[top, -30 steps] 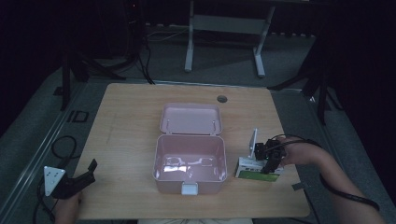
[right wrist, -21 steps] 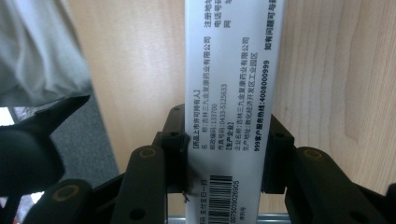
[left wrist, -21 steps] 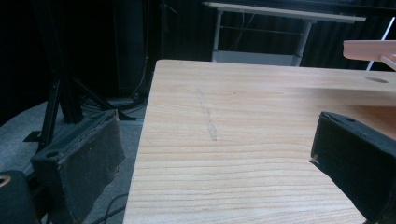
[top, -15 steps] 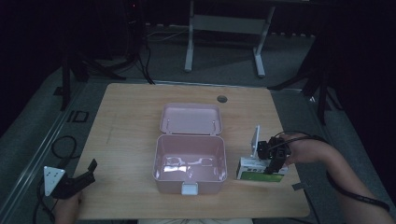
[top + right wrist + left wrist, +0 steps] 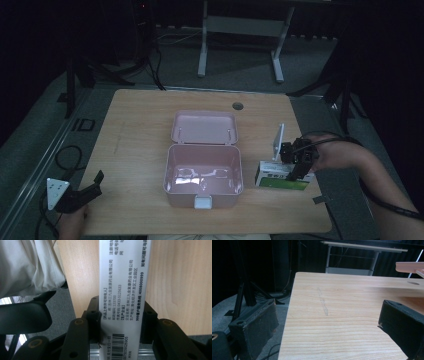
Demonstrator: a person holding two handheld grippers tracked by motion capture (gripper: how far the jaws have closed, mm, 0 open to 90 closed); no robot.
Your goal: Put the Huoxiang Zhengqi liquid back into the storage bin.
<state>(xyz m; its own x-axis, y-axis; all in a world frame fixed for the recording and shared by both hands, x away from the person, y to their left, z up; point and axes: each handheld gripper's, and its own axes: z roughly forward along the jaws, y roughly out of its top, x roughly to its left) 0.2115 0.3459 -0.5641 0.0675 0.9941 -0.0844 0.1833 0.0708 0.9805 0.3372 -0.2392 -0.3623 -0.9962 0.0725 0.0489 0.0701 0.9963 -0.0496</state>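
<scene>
While the pink box [image 5: 203, 172] stood open mid-table, nothing lay inside.
High view: right gripper [image 5: 296, 167] clamped the medicine carton [image 5: 281, 175] near the table's [image 5: 140, 120] right edge; packing remained undone.
Left gripper view: left gripper [image 5: 325, 332] spread wide, empty, at the left edge.
Right gripper view: carton pinched between both jaws above the table.

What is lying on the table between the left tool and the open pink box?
Nothing: in the high view, only bare wooden table separates the left tool from the open pink box. The left gripper view shows the same bare wood.
</scene>
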